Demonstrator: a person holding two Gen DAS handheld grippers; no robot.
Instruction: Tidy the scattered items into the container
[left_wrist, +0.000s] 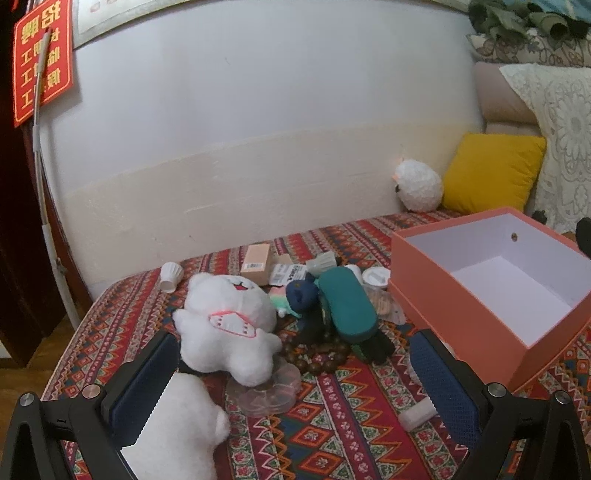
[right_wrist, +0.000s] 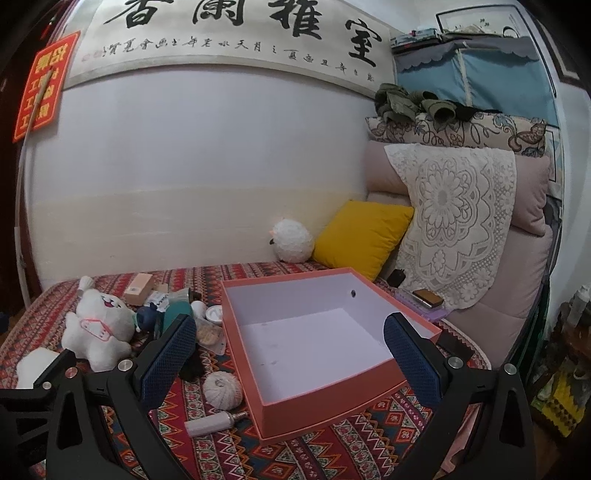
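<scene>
An open orange box (left_wrist: 461, 295) (right_wrist: 332, 402) with a white, bare inside sits on the patterned bedspread. Left of it lies a heap: a white plush bear (left_wrist: 229, 317) (right_wrist: 98, 328), a teal case (left_wrist: 347, 302), a navy plush (left_wrist: 301, 295), a string of brown beads (left_wrist: 317, 356), a clear plastic piece (left_wrist: 267, 391) and a beige carton (left_wrist: 255, 264). A ball of twine (right_wrist: 221, 389) and a small white bottle (right_wrist: 212, 422) lie by the box's near-left corner. My left gripper (left_wrist: 291, 373) is open, low in front of the heap. My right gripper (right_wrist: 290, 354) is open over the box.
A second white plush (left_wrist: 173, 432) lies against my left finger. A round white plush (right_wrist: 291, 240), a yellow cushion (right_wrist: 360, 236) and a lace-covered backrest (right_wrist: 454, 221) line the far side. A white cap (left_wrist: 170, 276) sits near the bed's left edge. A dark phone-like object (right_wrist: 427, 297) rests right of the box.
</scene>
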